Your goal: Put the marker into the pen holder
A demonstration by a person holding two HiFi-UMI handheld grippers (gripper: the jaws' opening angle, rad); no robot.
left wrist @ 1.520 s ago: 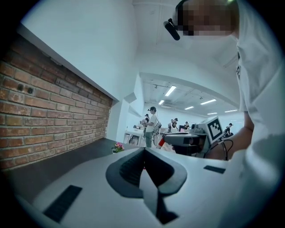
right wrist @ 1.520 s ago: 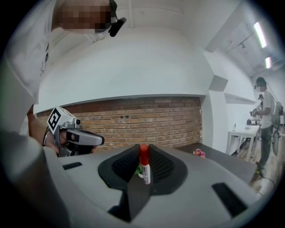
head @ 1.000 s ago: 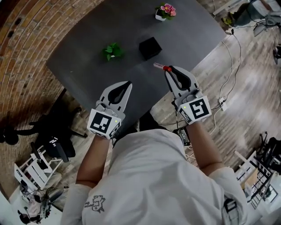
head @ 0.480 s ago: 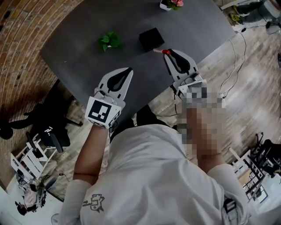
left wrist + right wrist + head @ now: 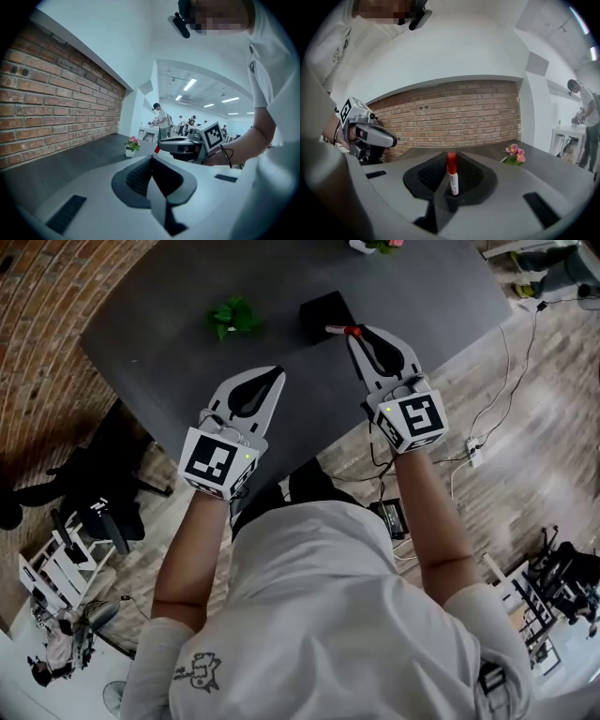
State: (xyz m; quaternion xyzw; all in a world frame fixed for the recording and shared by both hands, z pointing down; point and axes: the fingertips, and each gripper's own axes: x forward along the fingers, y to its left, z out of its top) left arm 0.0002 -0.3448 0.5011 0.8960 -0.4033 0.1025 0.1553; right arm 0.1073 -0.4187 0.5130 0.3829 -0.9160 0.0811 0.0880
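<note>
My right gripper [image 5: 355, 332] is shut on a white marker with a red cap [image 5: 341, 330]. It holds the marker over the dark table [image 5: 159, 324], right beside the near right corner of the black square pen holder [image 5: 323, 313]. In the right gripper view the marker [image 5: 452, 174] stands upright between the pads, red cap up. My left gripper [image 5: 277, 374] hovers above the table's near edge, jaws shut and empty, to the left of the right one. The left gripper view shows its closed tips [image 5: 152, 157] and the right gripper [image 5: 187, 144] ahead of them.
A small green plant [image 5: 232, 317] sits left of the pen holder, and a pink-flower pot [image 5: 375, 245] stands at the far edge. A black office chair [image 5: 89, 498] is on the floor at the left. Cables [image 5: 511, 352] run over the wood floor at the right.
Both grippers have moved forward over the table. The right one has carried the marker from short of the pen holder to right beside it.
</note>
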